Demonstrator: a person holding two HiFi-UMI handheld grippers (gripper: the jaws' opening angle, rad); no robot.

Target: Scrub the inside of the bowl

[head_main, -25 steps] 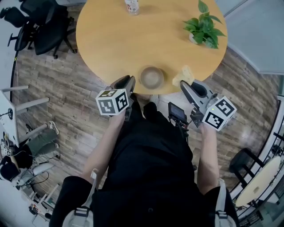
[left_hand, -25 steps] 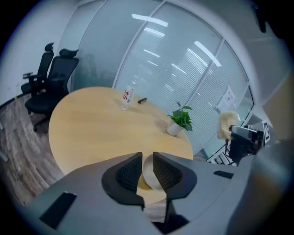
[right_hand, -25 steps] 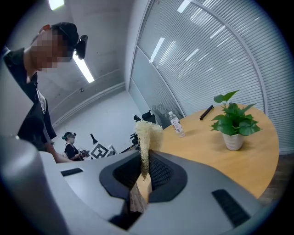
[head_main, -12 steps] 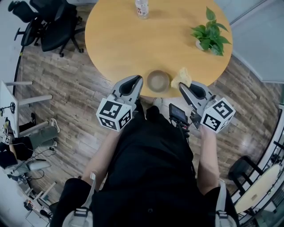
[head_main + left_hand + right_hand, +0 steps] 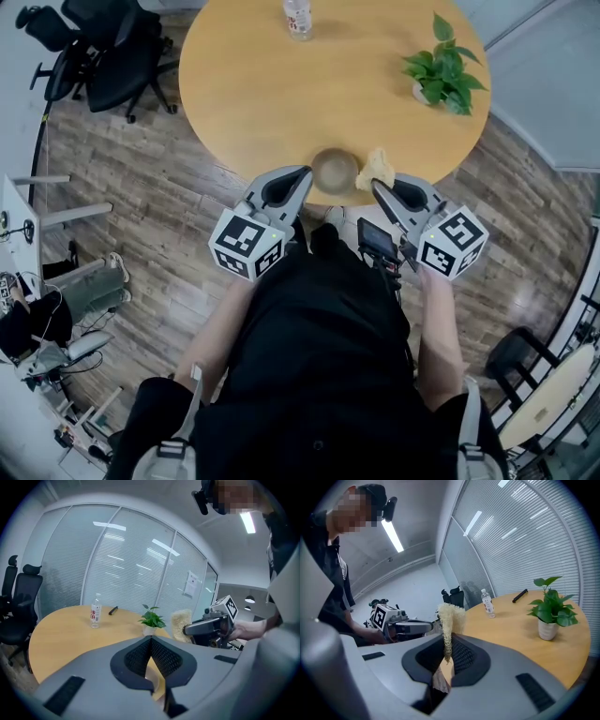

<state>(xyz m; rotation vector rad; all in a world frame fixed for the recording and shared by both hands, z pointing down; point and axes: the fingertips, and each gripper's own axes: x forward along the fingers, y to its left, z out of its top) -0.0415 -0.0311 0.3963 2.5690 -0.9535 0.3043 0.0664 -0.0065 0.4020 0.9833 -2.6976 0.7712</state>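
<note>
A small brown bowl sits on the round wooden table, close to its near edge. My left gripper reaches the bowl's left rim. Its jaws are shut, with a sliver of tan rim showing low between the pads. My right gripper is just right of the bowl, shut on a pale yellow fibrous scrub pad. In the right gripper view the pad stands up out of the closed jaws. It also shows in the left gripper view as a scrub pad.
A water bottle stands at the table's far side, with a dark pen near it. A potted plant is at the far right. Black office chairs stand left of the table. Glass walls with blinds surround the room.
My left gripper has moved forward and right to the bowl's rim, and its jaws have closed. The right gripper, with the pad, has edged a little closer to the bowl.
</note>
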